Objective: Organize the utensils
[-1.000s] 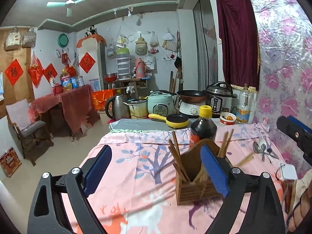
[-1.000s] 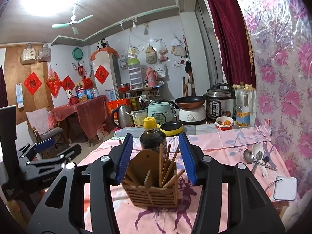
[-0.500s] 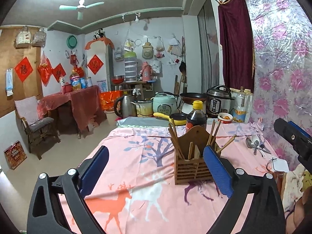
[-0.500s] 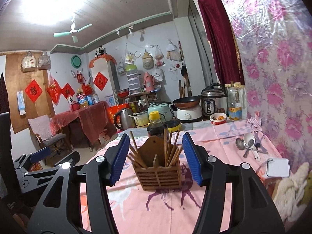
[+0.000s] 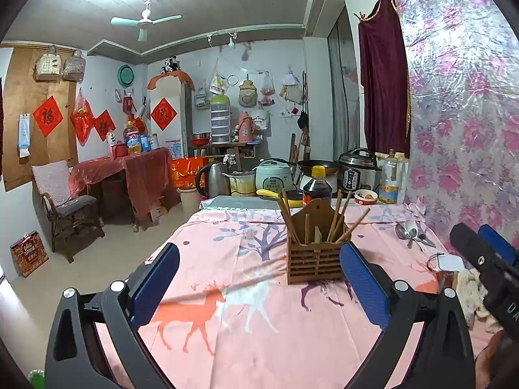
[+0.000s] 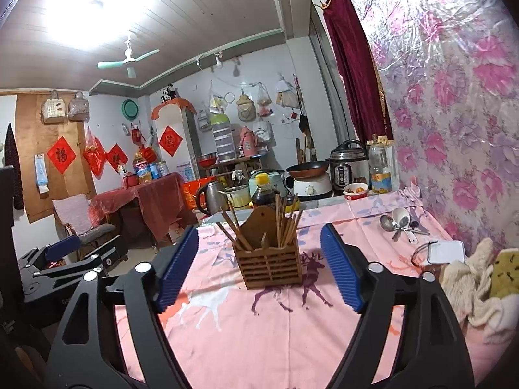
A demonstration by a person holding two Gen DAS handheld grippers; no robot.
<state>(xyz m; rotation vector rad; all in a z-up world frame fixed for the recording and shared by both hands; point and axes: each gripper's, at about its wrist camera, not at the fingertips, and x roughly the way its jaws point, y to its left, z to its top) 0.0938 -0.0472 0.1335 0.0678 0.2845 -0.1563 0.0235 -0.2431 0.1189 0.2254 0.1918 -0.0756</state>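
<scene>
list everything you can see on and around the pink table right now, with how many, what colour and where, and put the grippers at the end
utensil holder: one, brown wood, mid-table, upright
chopsticks: several, brown, standing in the holder
spoons: a few, metal and white, on the cloth near the floral wall
sauce bottle: one, dark with yellow cap, behind the holder
small bowl: one, red and white, far edge
pressure cooker: one, black and silver, far end
rice cooker: one, pale green, far end
kettle: one, steel, far end
tablecloth: one, pink with deer print
towel: one, cream, near right edge
left gripper: blue pads, open, empty
right gripper: blue pads, just opened wider, nothing gripped
</scene>
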